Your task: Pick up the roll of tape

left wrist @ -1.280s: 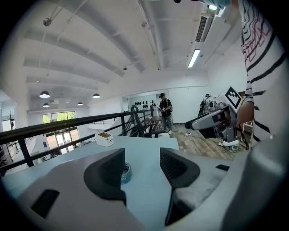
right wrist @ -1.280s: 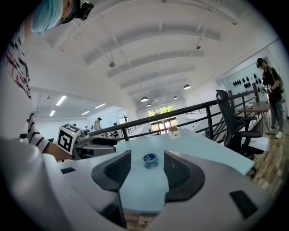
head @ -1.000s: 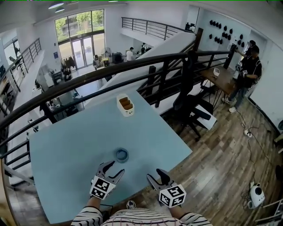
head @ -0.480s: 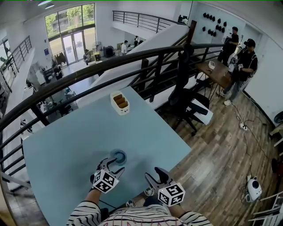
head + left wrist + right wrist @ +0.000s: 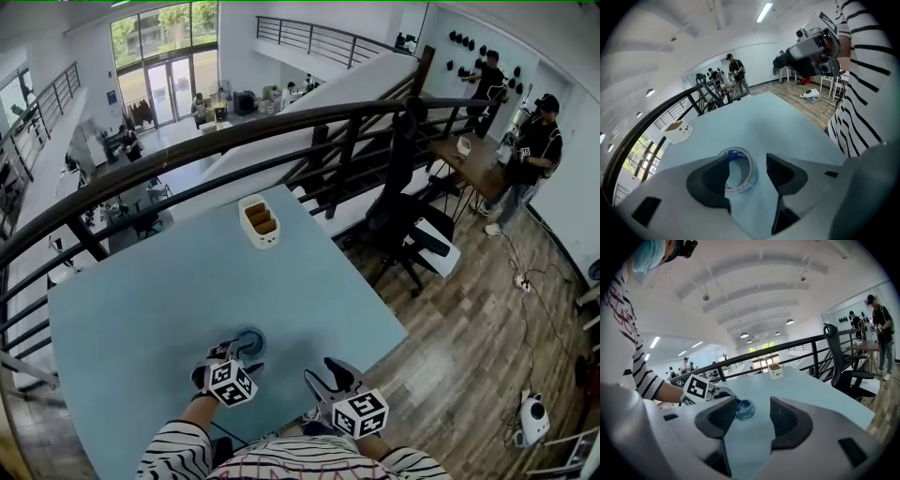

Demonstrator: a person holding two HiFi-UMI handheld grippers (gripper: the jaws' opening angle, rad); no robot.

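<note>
My left gripper (image 5: 747, 165) now brackets the clear, blue-cored roll of tape (image 5: 750, 174) at lower centre with released jaws, ready to clench.

No word, brand or number can be read anywhere. The roll of tape (image 5: 738, 169) has white lettering on the blue band inside its core, but it is too small and too curved to make out. The left marker cube (image 5: 231, 382) and the right marker cube (image 5: 363, 413) bear only black-and-white square patterns, with no letters or digits. Red print shows on the person's striped shirt (image 5: 621, 305) in the right gripper view, distorted at the picture's edge and illegible. The white box (image 5: 678, 131) on the far part of the surface (image 5: 778, 122) has small dark marks on its side, too small to tell as writing.
</note>
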